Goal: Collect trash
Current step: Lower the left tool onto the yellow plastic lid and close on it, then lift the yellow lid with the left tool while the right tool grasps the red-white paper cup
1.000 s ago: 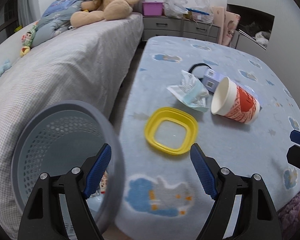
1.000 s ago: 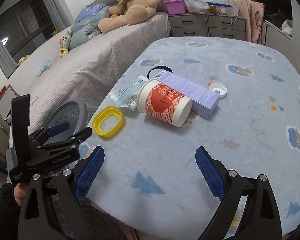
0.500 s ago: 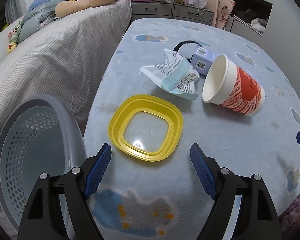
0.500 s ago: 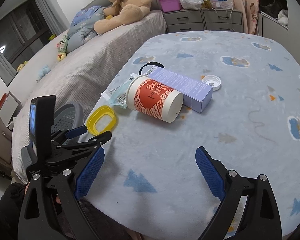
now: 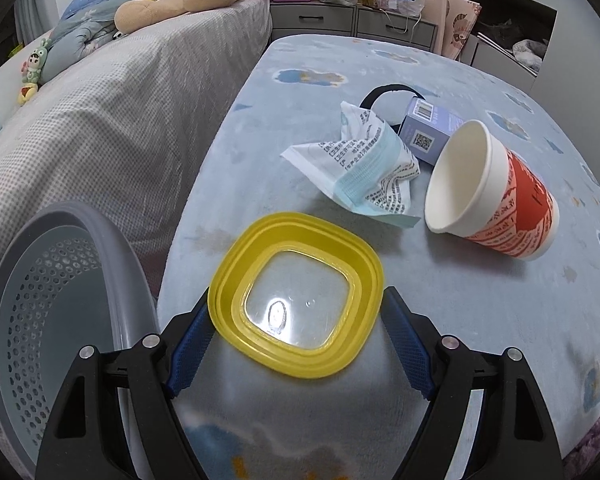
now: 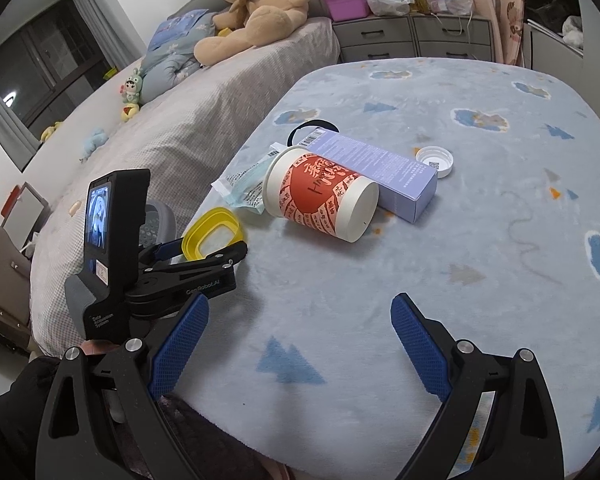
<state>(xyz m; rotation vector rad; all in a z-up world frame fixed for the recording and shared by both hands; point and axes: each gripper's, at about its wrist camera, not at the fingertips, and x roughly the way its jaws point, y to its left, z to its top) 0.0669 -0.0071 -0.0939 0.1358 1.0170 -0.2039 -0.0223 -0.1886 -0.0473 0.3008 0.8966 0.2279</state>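
A yellow square plastic lid (image 5: pixel 296 294) lies near the left edge of the blue blanket. My left gripper (image 5: pixel 296 326) is open, its blue pads on either side of the lid's near edge. The lid also shows in the right wrist view (image 6: pixel 214 232) with the left gripper (image 6: pixel 198 250) at it. Beyond lie a crumpled wrapper (image 5: pixel 364 172), a red-and-white paper cup (image 5: pixel 488 196) on its side, and a purple box (image 5: pixel 432 132). My right gripper (image 6: pixel 300 336) is open and empty above the blanket's near edge.
A grey perforated bin (image 5: pixel 56 312) stands left of the blanket, beside the grey bed (image 5: pixel 100 112). A white bottle cap (image 6: pixel 436 160) and a black ring (image 6: pixel 312 126) lie on the blanket. A teddy bear (image 6: pixel 260 4) sits on the bed; drawers (image 6: pixel 412 36) stand behind.
My left gripper moved forward to the yellow lid, which now sits between its pads. My right gripper stayed nearly still.
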